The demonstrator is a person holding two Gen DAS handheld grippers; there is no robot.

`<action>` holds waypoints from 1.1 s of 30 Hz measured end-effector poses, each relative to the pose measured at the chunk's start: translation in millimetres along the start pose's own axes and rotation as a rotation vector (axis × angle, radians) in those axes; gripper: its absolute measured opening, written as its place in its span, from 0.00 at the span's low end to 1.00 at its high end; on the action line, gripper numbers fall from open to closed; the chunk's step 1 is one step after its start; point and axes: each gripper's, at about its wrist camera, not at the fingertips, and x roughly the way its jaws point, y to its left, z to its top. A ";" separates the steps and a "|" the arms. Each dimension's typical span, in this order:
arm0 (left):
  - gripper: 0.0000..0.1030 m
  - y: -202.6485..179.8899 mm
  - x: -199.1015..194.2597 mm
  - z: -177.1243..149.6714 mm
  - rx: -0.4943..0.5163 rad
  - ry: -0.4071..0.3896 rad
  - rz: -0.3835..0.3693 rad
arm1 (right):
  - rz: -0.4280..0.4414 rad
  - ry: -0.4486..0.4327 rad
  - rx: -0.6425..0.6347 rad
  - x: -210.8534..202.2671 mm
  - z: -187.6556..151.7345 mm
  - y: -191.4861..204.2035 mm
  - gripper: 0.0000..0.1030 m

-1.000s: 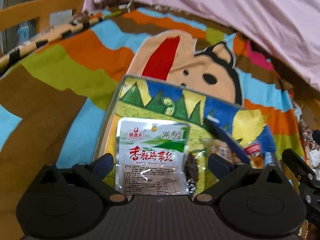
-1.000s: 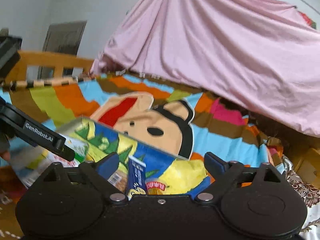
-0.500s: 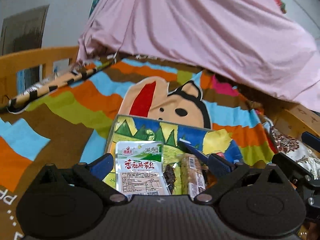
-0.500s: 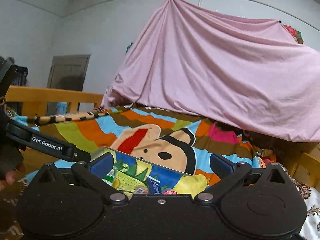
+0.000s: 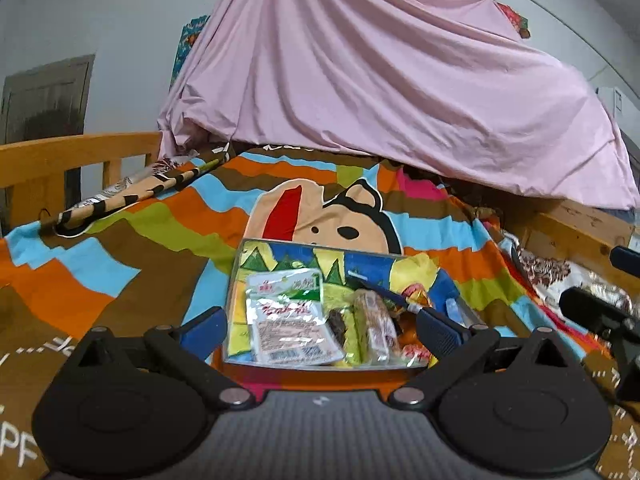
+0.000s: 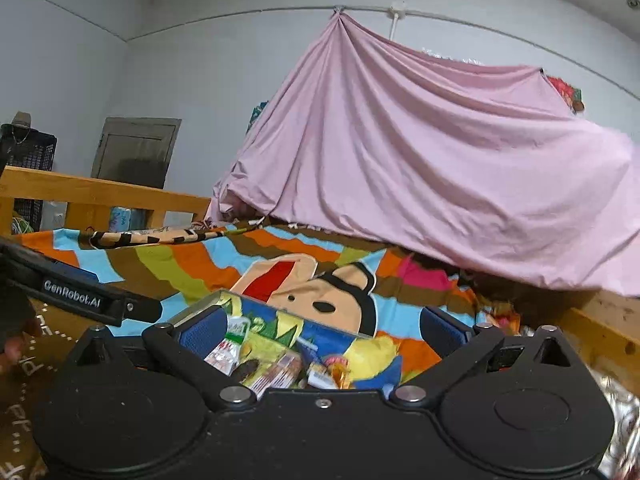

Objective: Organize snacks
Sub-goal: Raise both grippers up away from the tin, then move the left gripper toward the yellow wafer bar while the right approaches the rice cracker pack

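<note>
A shallow tin tray [image 5: 233, 300] with a colourful cartoon picture lies on the bed. It holds several snacks, among them a white-and-green packet [image 5: 288, 312] and a clear-wrapped bar [image 5: 374, 324]. My left gripper [image 5: 320, 328] stands open just short of the tray's near edge, its blue pads wide apart and touching nothing. My right gripper [image 6: 322, 332] is open too, its jaws at their widest, with the tray [image 6: 192, 312] and snacks beyond them. A finger of the left gripper [image 6: 80, 300] crosses the right wrist view at the left. The right gripper's black frame [image 5: 600, 316] shows at the left view's right edge.
A striped cartoon blanket [image 5: 160, 220] covers the bed. A pink sheet [image 5: 400, 100] hangs over the far end. A wooden rail [image 5: 60, 156] runs along the left, a wooden board [image 5: 580, 228] along the right. A rolled striped cloth [image 5: 132, 196] lies near the rail. A hand [image 6: 16, 340] shows at the left.
Both grippers have drawn back from the tray and tilted upward, so the tray looks smaller and farther off. The right jaws have spread a little wider. The snacks have stayed in the tray.
</note>
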 end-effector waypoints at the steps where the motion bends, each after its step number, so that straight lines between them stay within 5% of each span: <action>1: 1.00 0.2 -3.0 -3.2 0.005 0.008 0.004 | 0.001 0.009 0.007 -2.2 -1.5 1.2 0.99; 15: 1.00 5.6 -42.2 -42.4 0.076 0.059 0.038 | 0.013 0.145 0.041 -28.2 -30.6 18.5 0.99; 33: 1.00 6.3 -33.1 -61.7 0.111 0.158 0.011 | 0.009 0.363 0.074 -42.8 -87.4 18.7 0.99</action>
